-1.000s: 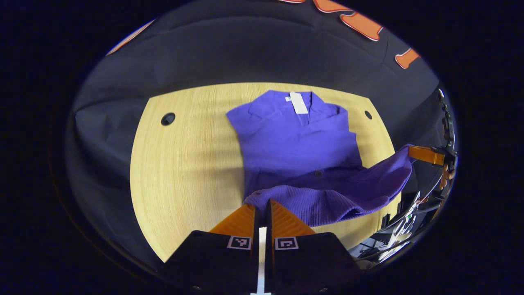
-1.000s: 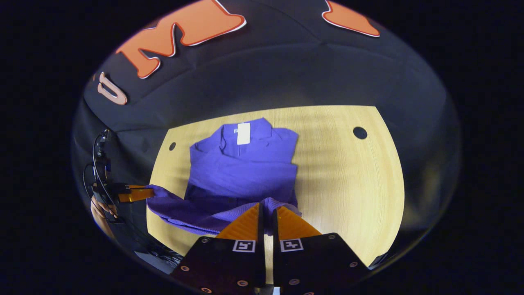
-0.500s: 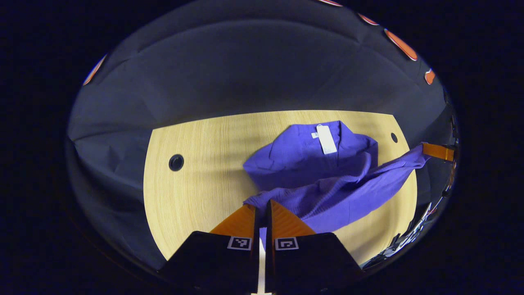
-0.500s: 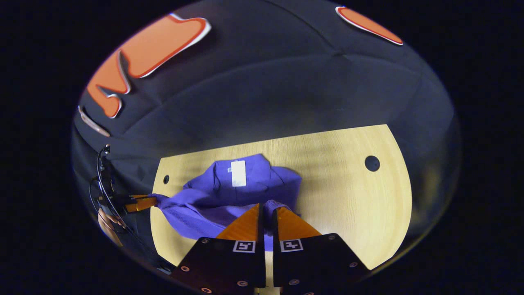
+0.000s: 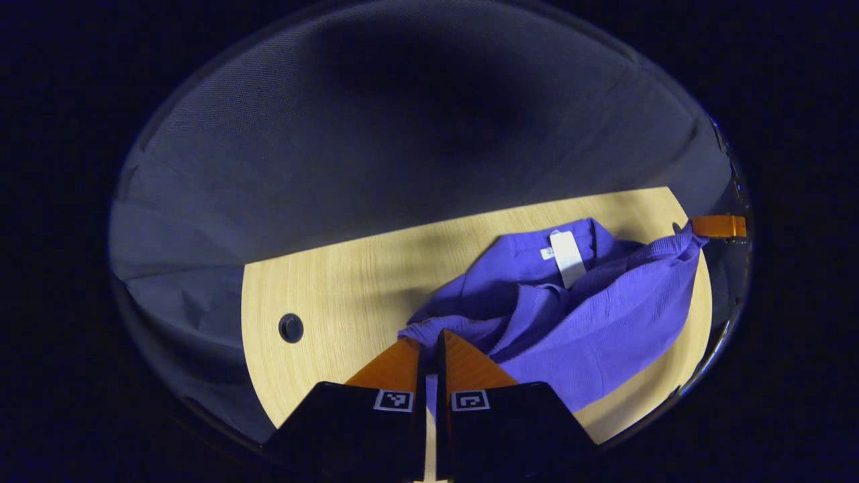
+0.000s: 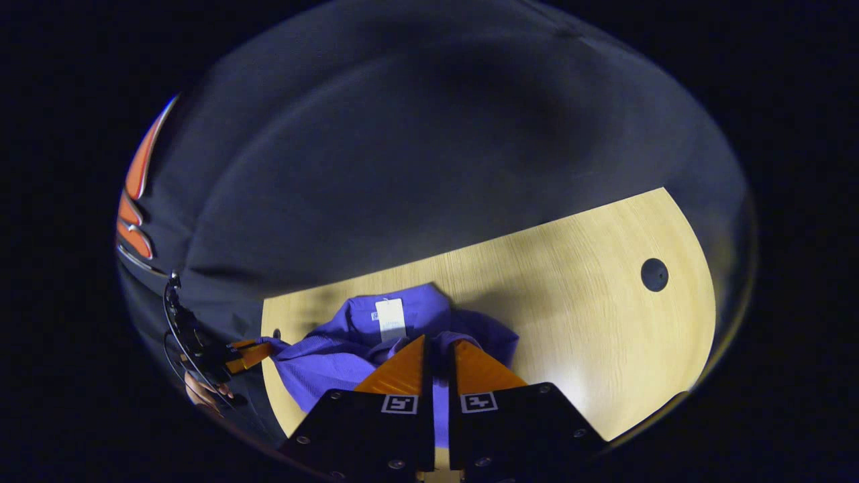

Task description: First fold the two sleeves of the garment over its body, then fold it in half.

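A purple knit garment (image 5: 590,322) with a white neck tag (image 5: 566,249) lies on the light wooden table (image 5: 335,295), its bottom hem lifted and carried toward the collar. My left gripper (image 5: 429,335) is shut on one hem corner. In the left gripper view, the right gripper (image 5: 719,226) pinches the other hem corner at the far right. In the right gripper view, my right gripper (image 6: 439,342) is shut on the garment's (image 6: 335,352) hem just short of the tag (image 6: 390,318). The left gripper (image 6: 251,354) and a hand (image 6: 205,396) holding it show at the far left.
The table (image 6: 577,322) has a round cable hole (image 5: 290,327) on the left side and another (image 6: 654,274) on the right. Dark cloth walls close in behind the table's far edge.
Both grippers have carried the hem forward and lower toward the collar. The lifted half now covers most of the body, and the tag sits much closer to both grippers.
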A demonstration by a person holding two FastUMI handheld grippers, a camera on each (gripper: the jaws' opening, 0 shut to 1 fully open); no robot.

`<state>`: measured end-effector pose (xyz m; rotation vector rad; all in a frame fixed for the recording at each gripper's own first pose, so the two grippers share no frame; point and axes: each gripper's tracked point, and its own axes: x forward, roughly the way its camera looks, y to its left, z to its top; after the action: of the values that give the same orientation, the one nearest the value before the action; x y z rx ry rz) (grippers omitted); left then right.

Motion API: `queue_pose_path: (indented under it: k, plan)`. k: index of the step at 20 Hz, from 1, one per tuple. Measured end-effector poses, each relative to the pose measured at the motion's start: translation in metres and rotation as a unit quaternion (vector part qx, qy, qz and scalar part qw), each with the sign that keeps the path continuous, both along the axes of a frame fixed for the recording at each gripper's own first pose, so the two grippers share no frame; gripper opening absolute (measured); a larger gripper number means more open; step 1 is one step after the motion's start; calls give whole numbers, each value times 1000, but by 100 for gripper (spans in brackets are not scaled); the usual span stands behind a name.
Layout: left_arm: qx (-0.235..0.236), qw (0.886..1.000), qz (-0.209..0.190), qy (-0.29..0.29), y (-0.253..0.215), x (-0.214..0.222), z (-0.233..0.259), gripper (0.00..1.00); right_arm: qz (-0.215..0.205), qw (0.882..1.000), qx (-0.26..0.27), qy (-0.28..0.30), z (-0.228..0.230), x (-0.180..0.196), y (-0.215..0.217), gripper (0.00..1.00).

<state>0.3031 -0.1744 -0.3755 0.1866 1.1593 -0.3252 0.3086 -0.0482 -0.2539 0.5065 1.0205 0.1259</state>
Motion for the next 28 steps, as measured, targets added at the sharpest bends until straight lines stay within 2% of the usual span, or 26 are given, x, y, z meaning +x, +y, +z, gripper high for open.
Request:
queue_pose_path:
  k: [1,2,3,4,5,6,7,8,10,11,12,14,18,24,28]
  plan:
    - [7,1000,7,-23,5,4,2,11,-7,1000,7,-8,1,3,1,11]
    - [9,998,12,-53,10,13,9,16,-11,1000,7,-14,-1,5,4,33]
    - [4,997,17,-81,7,19,18,36,-17,999,5,-27,1,6,2,39]
    - [-6,994,20,-108,5,26,30,39,-21,999,0,-35,2,8,0,45]
    - [-11,991,21,-129,2,26,41,49,-23,999,-4,-44,6,10,-6,40]
    - [-15,989,22,-147,-3,29,53,51,-24,998,-10,-50,8,11,-9,50]
    - [-24,987,22,-159,-9,26,67,56,-24,998,-14,-58,14,8,-12,64]
    - [-31,984,28,-171,-12,29,81,61,-24,997,-20,-68,20,5,-15,73]
    - [-44,980,41,-188,-18,24,78,77,-20,995,-37,-87,32,-4,-19,82]
    - [-54,978,48,-194,-22,18,80,88,-19,994,-50,-97,36,-10,-19,85]
    - [-62,977,56,-199,-22,14,84,92,-15,992,-64,-109,43,-16,-21,91]
    - [-78,971,70,-216,-14,5,103,93,-11,986,-90,-137,63,-30,-24,96]
    - [-111,957,86,-252,5,-34,165,94,-10,969,-142,-202,110,-56,-27,97]
    - [-134,946,79,-283,12,-96,218,94,-17,943,-172,-285,191,-107,-19,96]
    - [-136,938,82,-307,22,-138,240,93,-25,919,-205,-334,228,-149,-16,96]
